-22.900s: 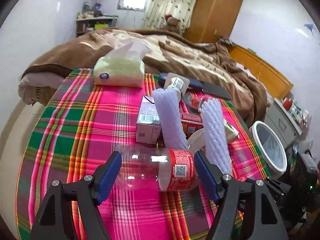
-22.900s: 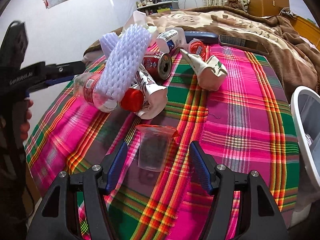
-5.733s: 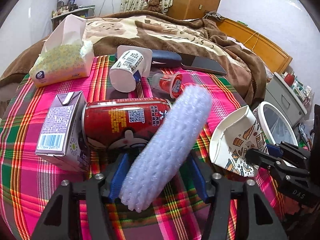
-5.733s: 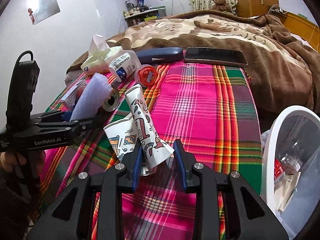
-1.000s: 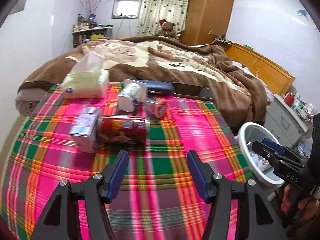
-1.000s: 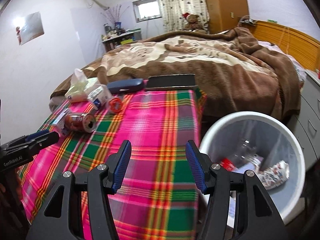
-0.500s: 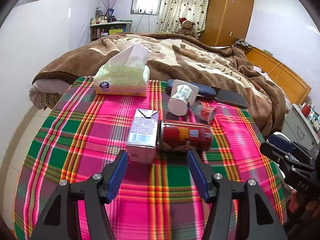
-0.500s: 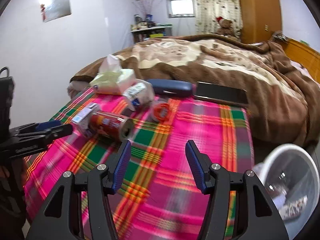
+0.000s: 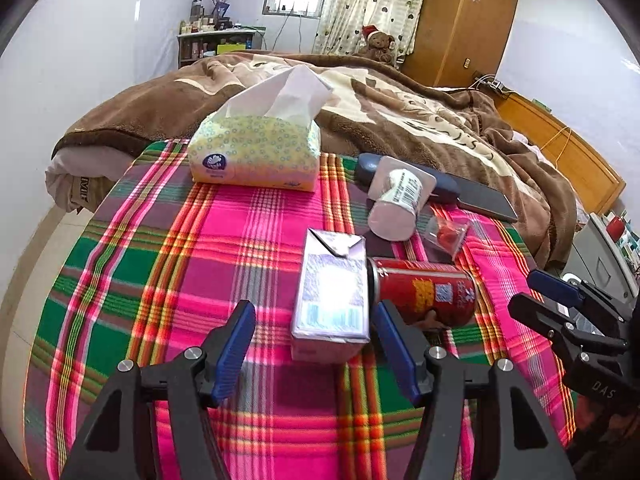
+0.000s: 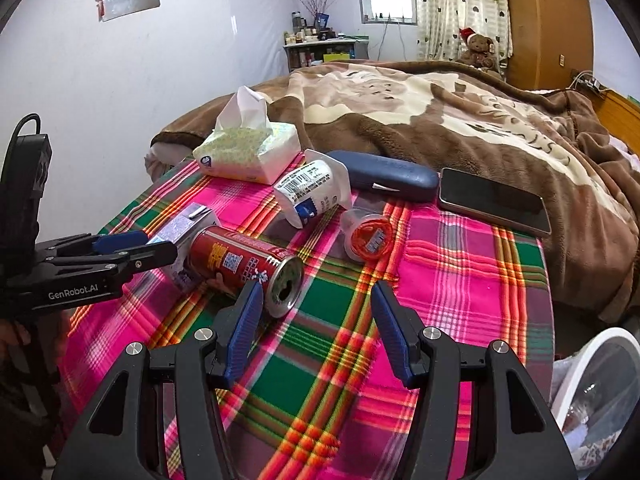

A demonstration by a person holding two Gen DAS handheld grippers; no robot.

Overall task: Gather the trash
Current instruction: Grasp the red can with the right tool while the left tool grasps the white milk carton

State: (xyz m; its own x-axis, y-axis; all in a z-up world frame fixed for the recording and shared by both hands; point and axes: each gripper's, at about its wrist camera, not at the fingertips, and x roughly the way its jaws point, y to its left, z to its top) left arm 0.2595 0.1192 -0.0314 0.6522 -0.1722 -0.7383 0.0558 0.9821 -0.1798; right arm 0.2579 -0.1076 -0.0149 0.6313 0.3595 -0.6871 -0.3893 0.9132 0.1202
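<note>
Flanking the milk carton [image 9: 330, 300], left tongs [image 9: 314, 344] gape; cloth [image 9: 168, 280] leftward lies bare.

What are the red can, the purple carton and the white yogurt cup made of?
Red can: looks like thin metal, glossy print, silvery rim and pull-tab opening. Purple carton: likely coated paperboard, folded gable flaps, surface glare. Yogurt cup: probably thin plastic, smooth, printed label; hard to confirm.
</note>
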